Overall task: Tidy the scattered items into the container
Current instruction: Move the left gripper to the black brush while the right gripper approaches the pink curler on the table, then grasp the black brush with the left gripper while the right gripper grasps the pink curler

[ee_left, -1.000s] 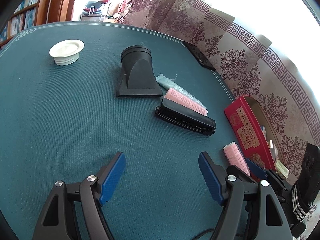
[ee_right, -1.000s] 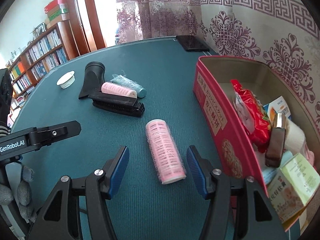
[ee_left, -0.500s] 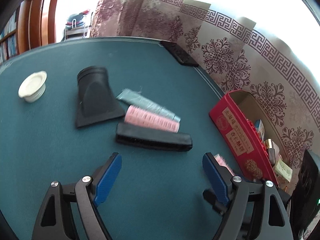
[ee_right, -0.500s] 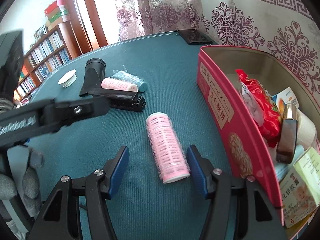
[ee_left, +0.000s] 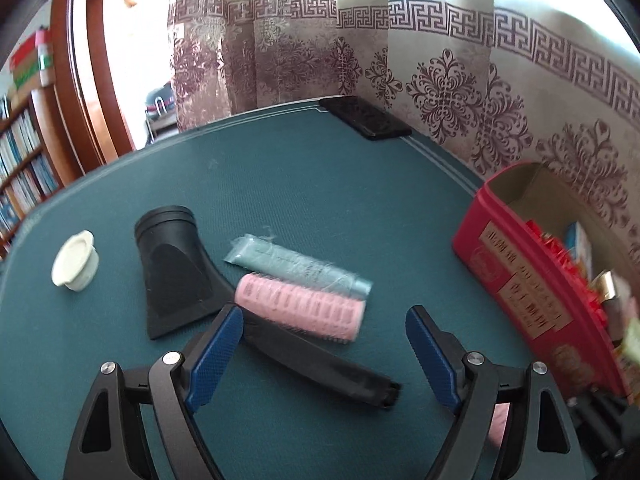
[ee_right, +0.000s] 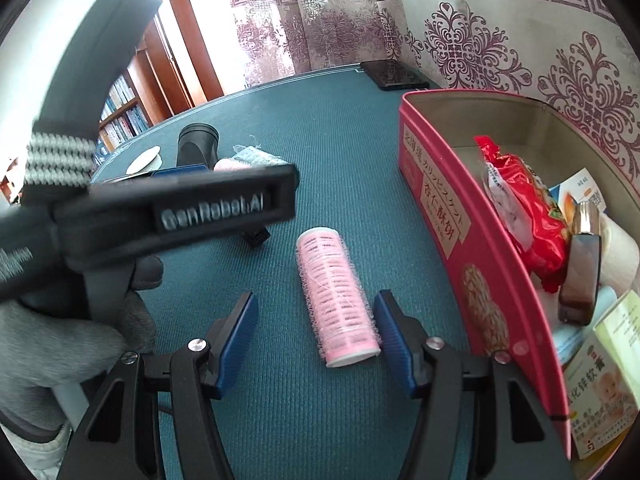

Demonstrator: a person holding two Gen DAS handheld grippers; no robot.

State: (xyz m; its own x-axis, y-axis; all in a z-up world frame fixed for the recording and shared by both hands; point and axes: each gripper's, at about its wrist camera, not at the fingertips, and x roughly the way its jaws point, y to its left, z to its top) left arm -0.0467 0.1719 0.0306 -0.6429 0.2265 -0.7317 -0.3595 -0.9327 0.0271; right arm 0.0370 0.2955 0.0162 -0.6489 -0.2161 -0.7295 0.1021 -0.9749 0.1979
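Tongs both stood spread, left gripper (ee_left: 324, 354) having just widened over the black comb (ee_left: 320, 360), right gripper (ee_right: 316, 338) straddling a pink roller (ee_right: 336, 300) unpinched; each needed centring before squeezing.

I see pink roller (ee_right: 338, 300) lying flat beside red tin (ee_right: 440, 216) at table's right edge; second pink roller (ee_left: 300, 307), teal tube (ee_left: 296, 266), black comb (ee_left: 320, 364) clustered mid-table.

Two black handheld grippers with blue finger pads

Each gripper, left (ee_left: 324, 354) and right (ee_right: 314, 338), has black angular arms, silver screw heads at the joints and textured blue pads (ee_right: 236, 346). White "GenRobot.AI" lettering marks the left one's side; a grey glove (ee_right: 60, 332) covers the hand.
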